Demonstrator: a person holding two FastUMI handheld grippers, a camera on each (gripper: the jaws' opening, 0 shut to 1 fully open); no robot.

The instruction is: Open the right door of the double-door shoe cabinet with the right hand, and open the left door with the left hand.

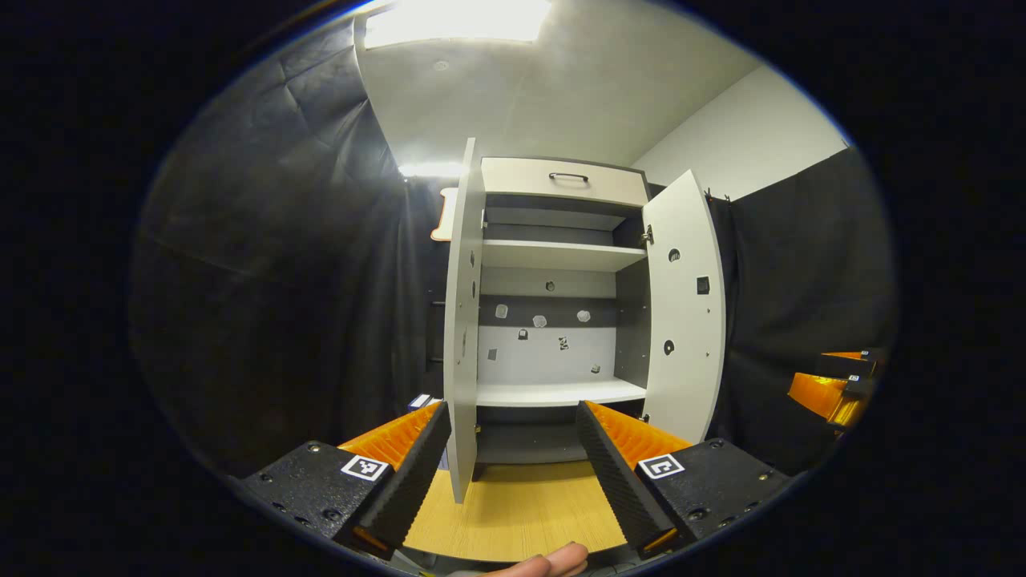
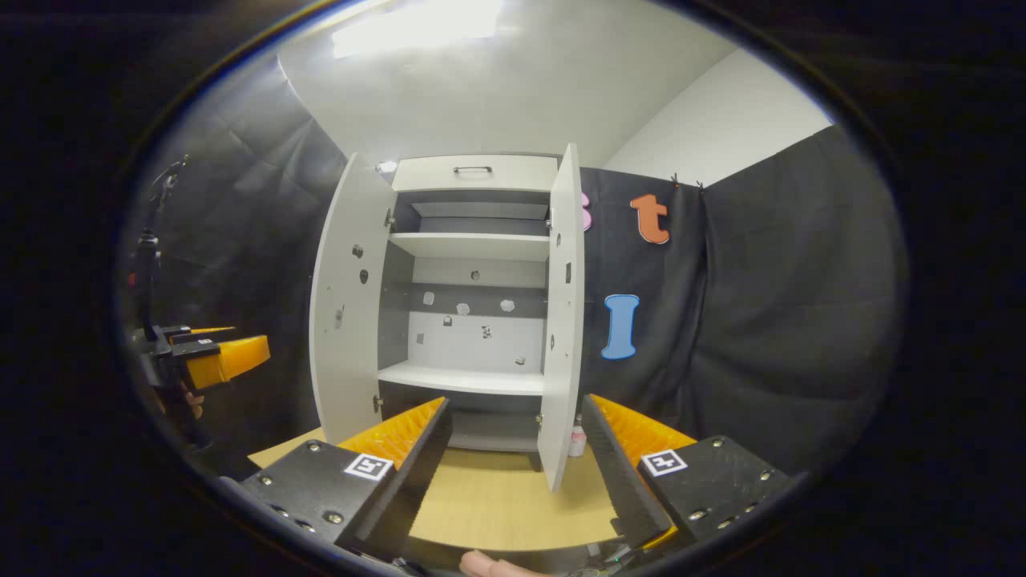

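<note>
Shoe cabinet (image 1: 561,320) on wooden floor (image 1: 521,505).

Each pair of tongs — the left tongs (image 1: 513,473) and the right tongs (image 2: 513,469) — has long wedge-shaped fingers with ribbed inner faces, mounted on flat black blocks dotted with screws. Every block carries a small square black-and-white marker — one per finger.

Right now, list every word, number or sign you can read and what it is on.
No readable text anywhere.
On the left gripper and right gripper, marker tags: patterns, not words.
In the shoe cabinet, stickers on the back panel: too small to read.
</note>
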